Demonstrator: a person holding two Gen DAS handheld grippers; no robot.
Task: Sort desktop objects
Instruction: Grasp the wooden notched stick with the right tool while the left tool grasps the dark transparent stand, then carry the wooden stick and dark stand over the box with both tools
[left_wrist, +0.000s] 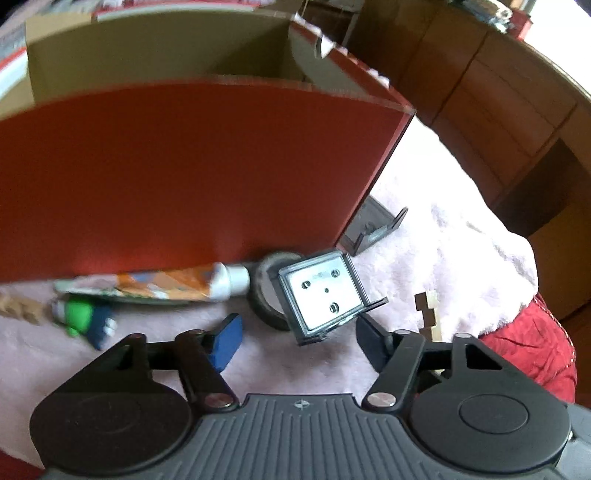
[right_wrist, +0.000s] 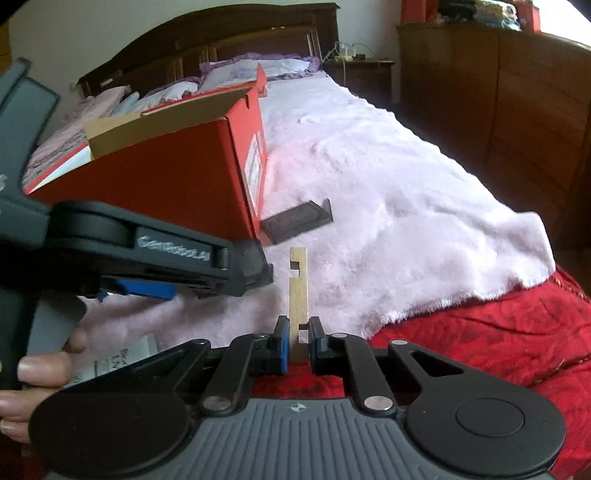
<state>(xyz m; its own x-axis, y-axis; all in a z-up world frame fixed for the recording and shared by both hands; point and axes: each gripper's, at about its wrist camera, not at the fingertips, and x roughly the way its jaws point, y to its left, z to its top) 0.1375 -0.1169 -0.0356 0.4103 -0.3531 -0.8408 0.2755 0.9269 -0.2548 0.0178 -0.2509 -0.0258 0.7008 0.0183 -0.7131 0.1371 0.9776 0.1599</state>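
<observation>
My left gripper (left_wrist: 297, 341) is open and empty, low over the pink blanket. Just ahead of it lie a clear square case (left_wrist: 321, 295), a dark ring-shaped roll (left_wrist: 264, 291), a tube with an orange pattern (left_wrist: 155, 286) and a green and blue toy (left_wrist: 86, 321). All lie against the red cardboard box (left_wrist: 184, 173). My right gripper (right_wrist: 298, 338) is shut on a notched wooden strip (right_wrist: 298, 291), which points forward over the blanket. The strip also shows in the left wrist view (left_wrist: 428, 314). The left gripper's body (right_wrist: 147, 254) crosses the right wrist view.
The red box (right_wrist: 166, 177) is open at the top. A black stand (right_wrist: 295, 221) lies by its right corner; it also shows in the left wrist view (left_wrist: 373, 230). The blanket (right_wrist: 388, 206) ends at a red bedspread (right_wrist: 480, 350). Wooden cabinets (right_wrist: 517, 110) stand at right.
</observation>
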